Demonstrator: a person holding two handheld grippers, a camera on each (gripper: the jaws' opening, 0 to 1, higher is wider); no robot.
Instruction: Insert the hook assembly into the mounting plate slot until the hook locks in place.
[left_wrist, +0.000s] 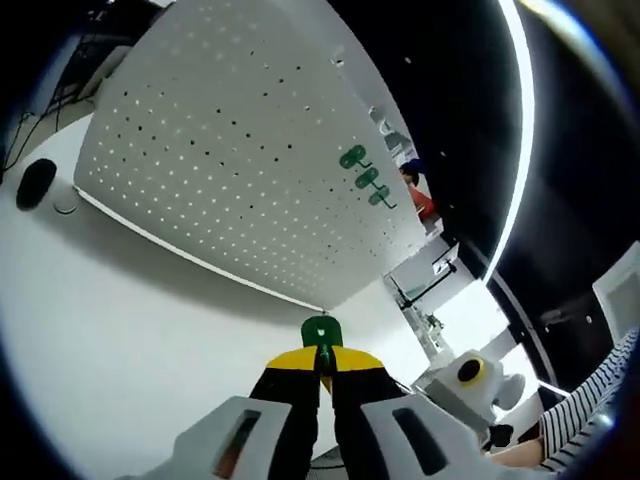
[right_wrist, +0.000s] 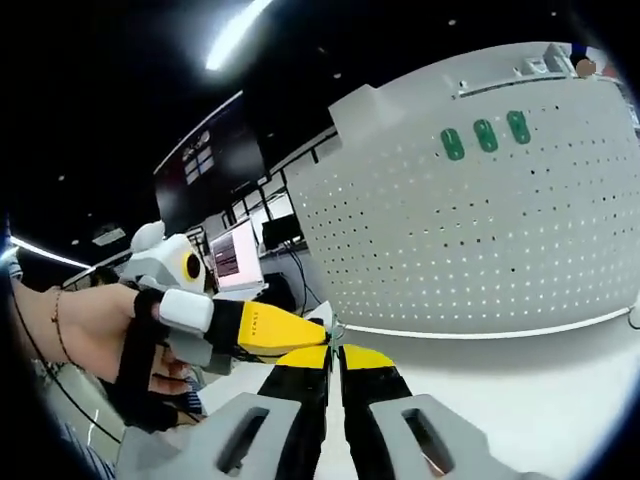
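hook (left_wrist: 321, 333) clamped in left fingers (left_wrist: 283, 372)

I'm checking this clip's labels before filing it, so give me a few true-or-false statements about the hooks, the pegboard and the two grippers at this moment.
1. Three green hooks already hang on the white pegboard. True.
2. The left gripper holds a green hook between its jaws. True.
3. The pegboard lies flat on the table. False: it stands upright on the white table.
4. The right gripper has its jaws spread wide open. False: the jaws are closed together, with nothing visible between them.
5. The hook in the left gripper is already in a pegboard hole. False: it is clear of the board, in front of its lower edge.
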